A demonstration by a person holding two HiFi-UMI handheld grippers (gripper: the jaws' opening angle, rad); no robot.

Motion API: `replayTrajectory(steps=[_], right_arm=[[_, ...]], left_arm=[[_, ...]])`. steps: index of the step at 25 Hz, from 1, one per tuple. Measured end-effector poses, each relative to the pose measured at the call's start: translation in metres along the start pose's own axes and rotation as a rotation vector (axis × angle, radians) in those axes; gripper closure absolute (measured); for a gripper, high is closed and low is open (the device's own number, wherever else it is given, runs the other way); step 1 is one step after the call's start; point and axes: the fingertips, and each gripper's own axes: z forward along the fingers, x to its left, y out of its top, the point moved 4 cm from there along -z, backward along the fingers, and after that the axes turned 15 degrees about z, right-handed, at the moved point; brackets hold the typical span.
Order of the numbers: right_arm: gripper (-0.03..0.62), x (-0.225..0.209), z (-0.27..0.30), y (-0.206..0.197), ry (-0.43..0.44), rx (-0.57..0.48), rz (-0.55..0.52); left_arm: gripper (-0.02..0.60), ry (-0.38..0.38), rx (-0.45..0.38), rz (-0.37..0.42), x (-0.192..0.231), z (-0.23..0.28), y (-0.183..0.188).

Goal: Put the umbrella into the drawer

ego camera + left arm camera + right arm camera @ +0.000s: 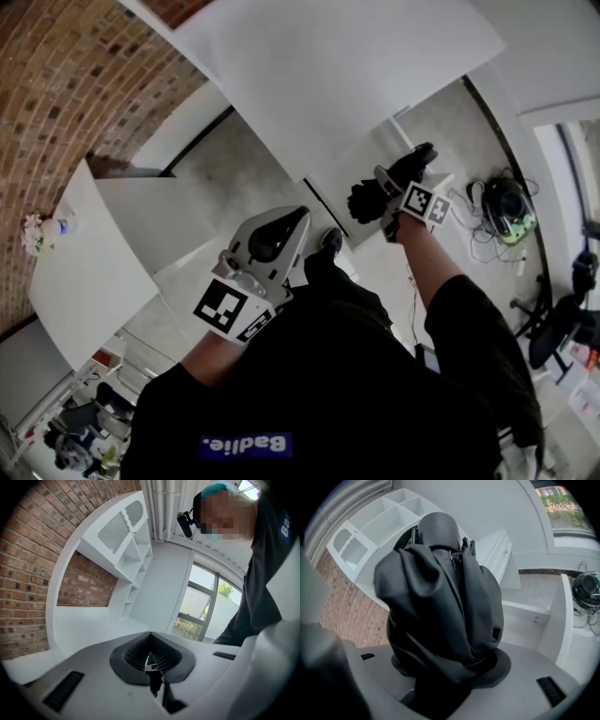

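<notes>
Carry step: right gripper clamps the umbrella over what looks like the open drawer, left gripper closed and empty; next needs lowering in, then release.

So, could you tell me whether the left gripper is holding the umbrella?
No, the left gripper has its jaws shut on nothing, while the black umbrella sits clamped in the right gripper.
</notes>
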Motion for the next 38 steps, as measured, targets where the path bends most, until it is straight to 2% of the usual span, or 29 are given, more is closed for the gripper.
replayTrajectory(steps=[4, 9, 16, 27, 32, 38], right_arm=[[0.336, -0.023, 0.028, -0.002, -0.073, 0.065, 0.085], [0.336, -0.048, 0.057, -0.011, -0.181, 0.152, 0.099], [0.336, -0.087, 0.089, -0.019, -0.262, 0.185, 0.259], [0.335, -0.135, 0.121, -0.032, -0.353, 0.245, 0.372], [0.333, -0.15, 0.124, -0.039, -0.406, 0.271, 0.373], [0.33, -0.159, 0.128, -0.045, -0.42, 0.259, 0.375]], left_arm=[[0.58, 0.052, 0.004, -0.014, 0.011, -0.007, -0.004], [0.58, 0.091, 0.009, -0.02, 0.022, -0.012, -0.006], [0.58, 0.13, 0.048, -0.031, 0.034, -0.021, -0.014], [0.58, 0.108, 0.113, -0.027, 0.037, -0.009, -0.022], [0.58, 0.084, 0.149, -0.021, 0.031, -0.002, -0.028], [0.58, 0.067, 0.18, -0.036, 0.027, 0.004, -0.033]])
